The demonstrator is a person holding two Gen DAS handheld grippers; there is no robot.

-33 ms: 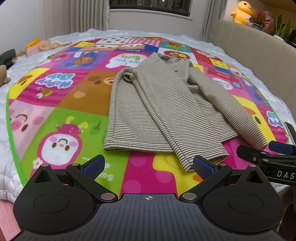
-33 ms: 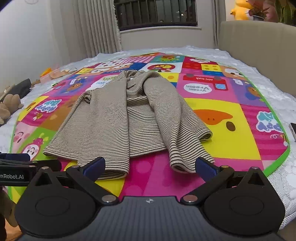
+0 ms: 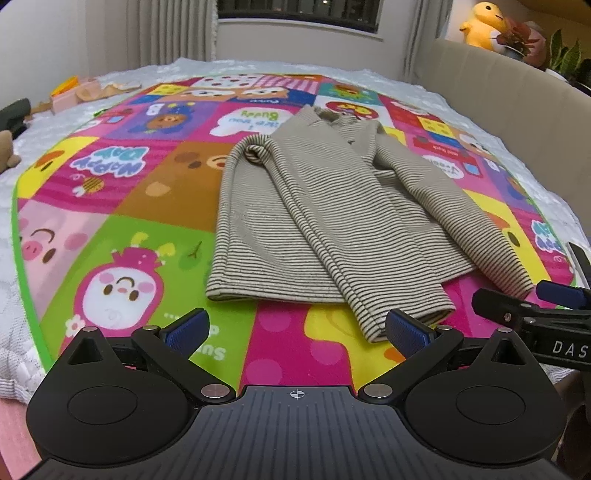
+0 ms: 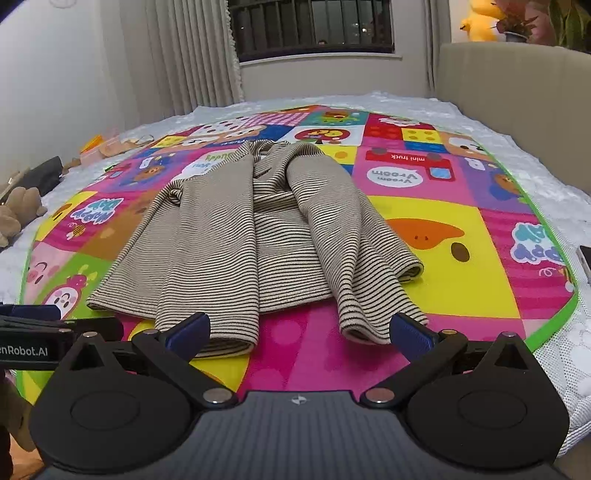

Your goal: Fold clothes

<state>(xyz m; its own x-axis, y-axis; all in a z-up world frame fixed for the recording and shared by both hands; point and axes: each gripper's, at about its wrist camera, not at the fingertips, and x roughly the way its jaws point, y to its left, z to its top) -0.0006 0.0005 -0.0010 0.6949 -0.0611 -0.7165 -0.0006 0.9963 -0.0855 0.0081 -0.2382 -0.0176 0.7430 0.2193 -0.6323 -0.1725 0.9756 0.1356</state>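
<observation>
A beige top with thin dark stripes (image 3: 314,221) lies flat on a colourful cartoon play mat (image 3: 110,229) spread over a bed. Both sleeves are laid down over its body, and their cuffs (image 4: 365,325) point toward me. My left gripper (image 3: 297,326) hovers open just short of the hem, with nothing between its blue pads. My right gripper (image 4: 299,329) is open too, its fingers level with the two sleeve cuffs and holding nothing. Each gripper shows at the edge of the other's view: the right gripper (image 3: 554,295) and the left gripper (image 4: 37,317).
A padded beige headboard (image 3: 498,92) runs along the right side, with a yellow plush toy (image 3: 480,22) and plants on top. A brown plush toy (image 4: 18,210) and small items (image 3: 74,88) lie at the bed's left edge. White quilted bedding (image 4: 554,369) surrounds the mat.
</observation>
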